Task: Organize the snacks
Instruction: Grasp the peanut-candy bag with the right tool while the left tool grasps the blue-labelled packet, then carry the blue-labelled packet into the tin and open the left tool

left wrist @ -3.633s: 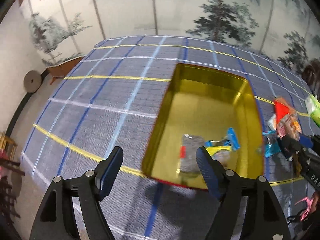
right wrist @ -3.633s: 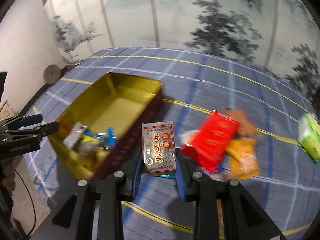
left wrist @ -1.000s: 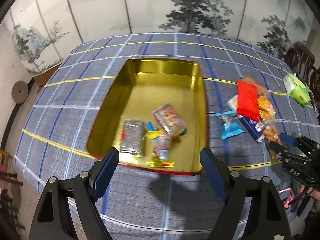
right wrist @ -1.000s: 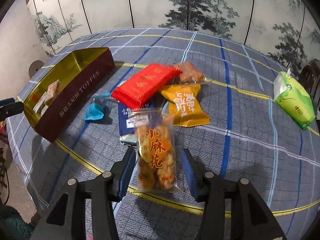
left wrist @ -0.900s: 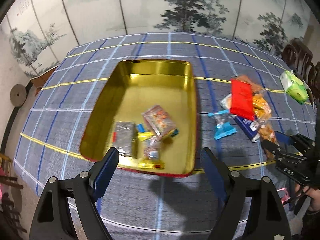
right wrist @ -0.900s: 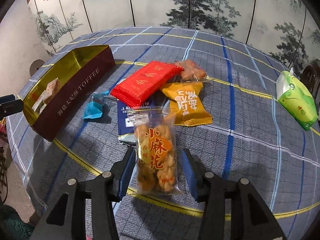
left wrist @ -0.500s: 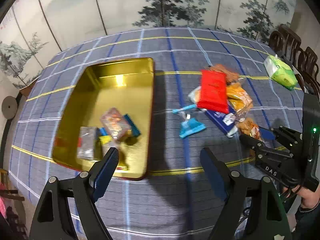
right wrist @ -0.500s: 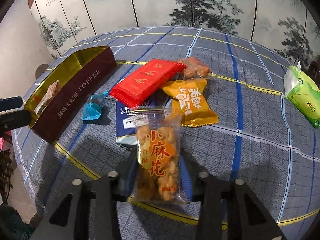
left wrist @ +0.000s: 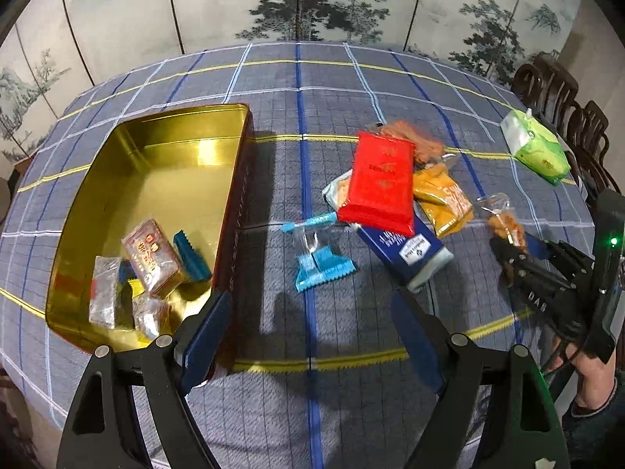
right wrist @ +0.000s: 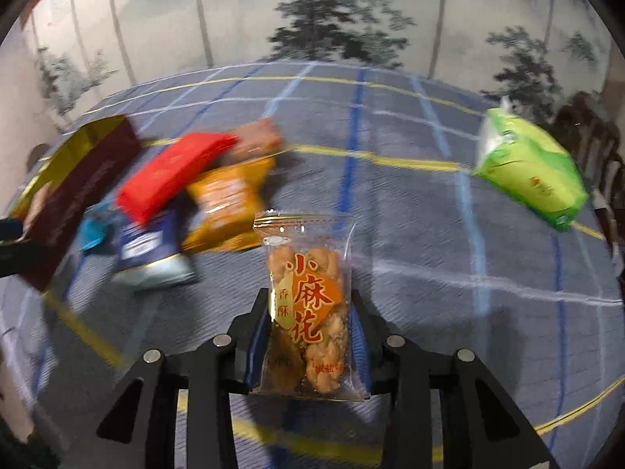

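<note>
Plaid blue tablecloth [left wrist: 336, 78] fills both our views. At the left of the left wrist view we see the gold toffee tin [left wrist: 164, 164], a few small packets in its near corner. Right of centre lies the red packet [left wrist: 381, 183] atop a navy packet [left wrist: 406, 252]. Our left gripper [left wrist: 310, 336] hangs spread above the cloth, while our right gripper [right wrist: 310, 336] pinches the clear bag of fried dough twists [right wrist: 308, 301], bottom centre.
</note>
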